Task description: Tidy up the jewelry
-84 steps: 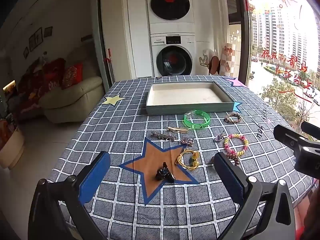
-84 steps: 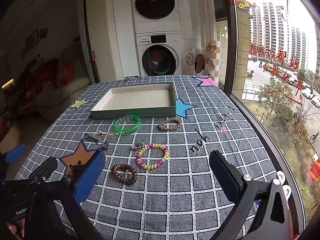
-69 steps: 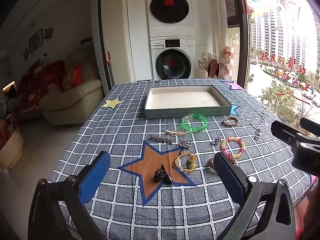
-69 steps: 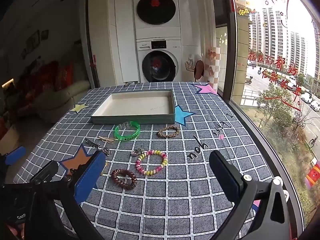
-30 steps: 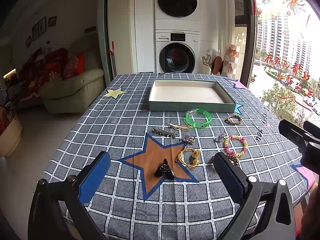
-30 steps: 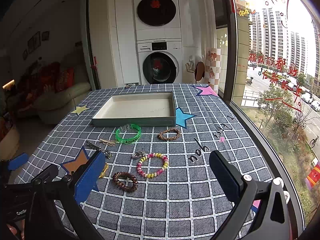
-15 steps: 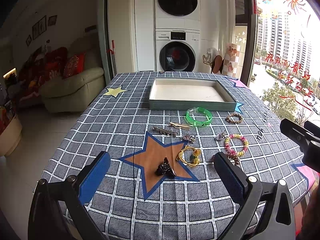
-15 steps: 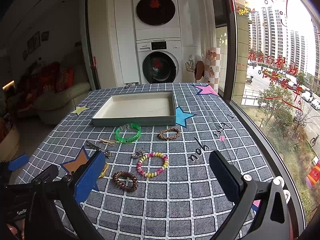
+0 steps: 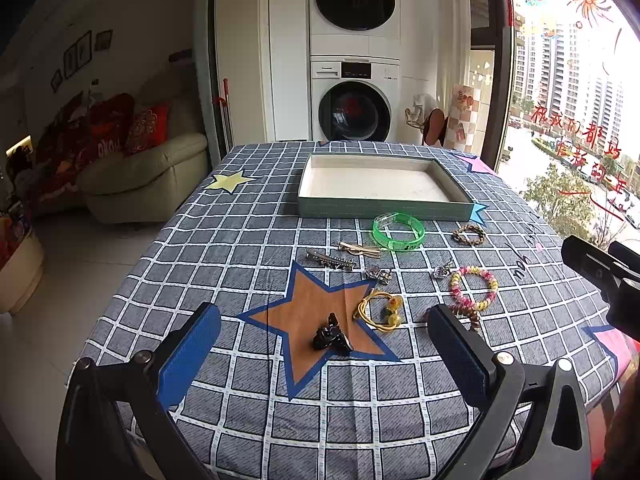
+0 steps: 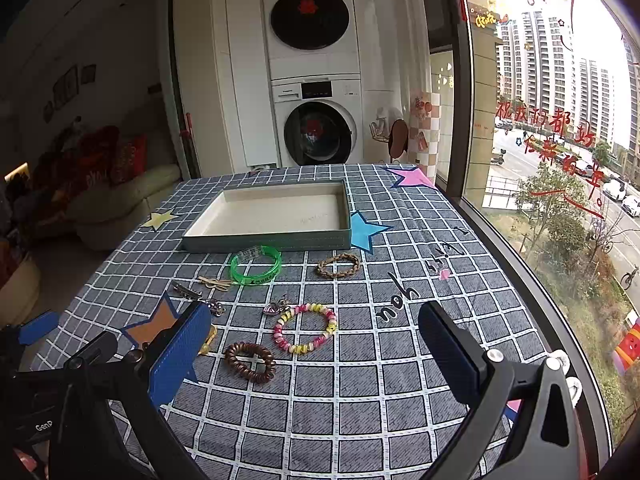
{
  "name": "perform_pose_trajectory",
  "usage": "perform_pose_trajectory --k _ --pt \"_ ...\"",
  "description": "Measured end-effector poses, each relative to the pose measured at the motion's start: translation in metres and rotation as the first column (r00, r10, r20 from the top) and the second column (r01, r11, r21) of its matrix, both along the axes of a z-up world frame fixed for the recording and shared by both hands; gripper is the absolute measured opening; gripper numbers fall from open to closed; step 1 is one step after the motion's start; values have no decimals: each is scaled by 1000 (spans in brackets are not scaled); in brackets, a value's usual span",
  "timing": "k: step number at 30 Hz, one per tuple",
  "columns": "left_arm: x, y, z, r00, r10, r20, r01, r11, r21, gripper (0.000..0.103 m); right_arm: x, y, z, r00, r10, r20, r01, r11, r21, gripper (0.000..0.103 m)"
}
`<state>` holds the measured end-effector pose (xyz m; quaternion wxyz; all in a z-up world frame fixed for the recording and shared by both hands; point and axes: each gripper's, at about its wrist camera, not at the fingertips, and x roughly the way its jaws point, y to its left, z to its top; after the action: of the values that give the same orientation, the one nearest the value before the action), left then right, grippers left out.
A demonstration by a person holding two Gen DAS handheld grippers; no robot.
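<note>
A shallow grey-green tray (image 9: 384, 211) (image 10: 268, 242) with a bare white floor sits at the far middle of the checked tablecloth. In front of it lie a green bangle (image 9: 398, 231) (image 10: 255, 265), a braided bracelet (image 9: 469, 234) (image 10: 338, 265), a pastel bead bracelet (image 9: 474, 287) (image 10: 305, 328), a brown coil hair tie (image 10: 250, 361), a yellow hair tie (image 9: 380, 310), a black claw clip (image 9: 330, 337) and metal hair clips (image 9: 330, 260) (image 10: 187, 291). My left gripper (image 9: 324, 354) hovers open near the black clip. My right gripper (image 10: 316, 354) hovers open near the coil tie and bead bracelet. Neither holds anything.
The table's right edge runs along a large window (image 10: 560, 140). A sofa (image 9: 148, 176) stands off the left side, and stacked washing machines (image 9: 354, 80) stand behind the table. The right gripper's body (image 9: 604, 276) shows at the right of the left wrist view.
Both grippers have drifted slightly over the last seconds, the view rising and tilting a little. The jewelry and the tray have not moved, and both grippers stay open.
</note>
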<state>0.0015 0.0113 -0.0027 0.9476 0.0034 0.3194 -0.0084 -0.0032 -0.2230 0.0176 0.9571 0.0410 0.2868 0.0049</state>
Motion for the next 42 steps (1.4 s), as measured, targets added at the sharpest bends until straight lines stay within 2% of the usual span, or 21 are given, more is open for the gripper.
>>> perform_pose_trajectory --k 42 --pt "2 2 -2 1000 -1 -13 1 1000 -2 103 3 4 -4 1000 5 -9 -5 1000 0 103"
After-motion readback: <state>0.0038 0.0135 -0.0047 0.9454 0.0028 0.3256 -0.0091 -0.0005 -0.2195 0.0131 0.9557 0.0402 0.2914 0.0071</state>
